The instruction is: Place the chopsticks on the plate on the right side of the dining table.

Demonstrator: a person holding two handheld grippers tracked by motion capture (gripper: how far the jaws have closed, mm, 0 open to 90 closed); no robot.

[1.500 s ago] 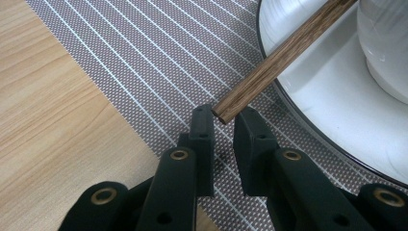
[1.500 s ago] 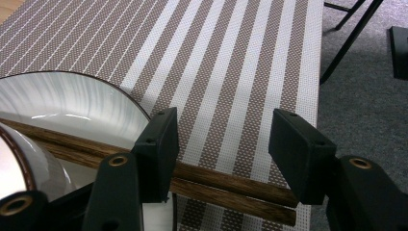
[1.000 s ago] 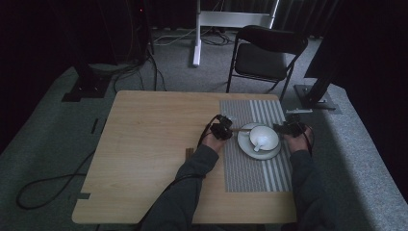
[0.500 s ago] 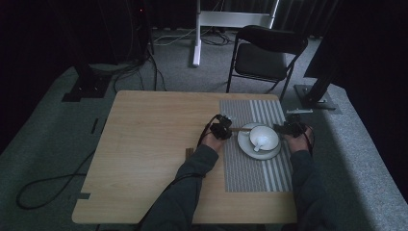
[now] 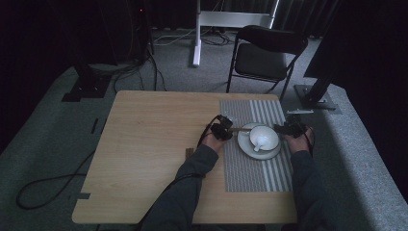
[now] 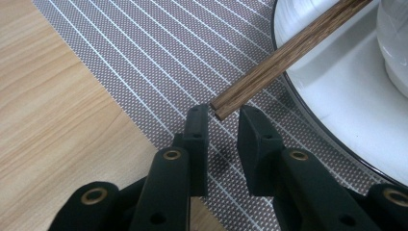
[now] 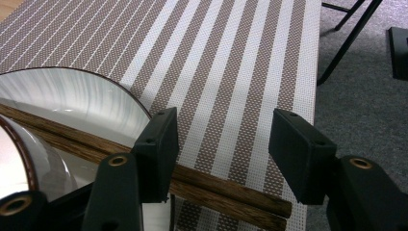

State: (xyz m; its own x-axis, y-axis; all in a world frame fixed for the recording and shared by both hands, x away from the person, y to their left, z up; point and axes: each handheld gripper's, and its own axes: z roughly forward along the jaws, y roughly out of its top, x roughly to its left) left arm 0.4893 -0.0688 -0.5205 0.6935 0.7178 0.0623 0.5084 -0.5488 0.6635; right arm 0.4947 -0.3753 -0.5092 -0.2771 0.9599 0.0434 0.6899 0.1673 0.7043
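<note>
- Wooden brown chopsticks point(image 6: 288, 53) lie across the white round plate point(image 6: 337, 101) on the striped mat point(image 7: 231, 72).
- Left gripper point(image 6: 222, 120) has just been opening, chopstick ends free at its tips.
- Right gripper point(image 7: 221, 144) stands apart, gripping nothing.
- Risk: a nudge could roll the sticks off the rim.

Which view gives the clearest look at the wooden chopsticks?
The right gripper view: both chopsticks run side by side from the plate across the placemat, ends visible. The left gripper view shows their other end at the left gripper. The high view shows a thin brown sliver.
</note>
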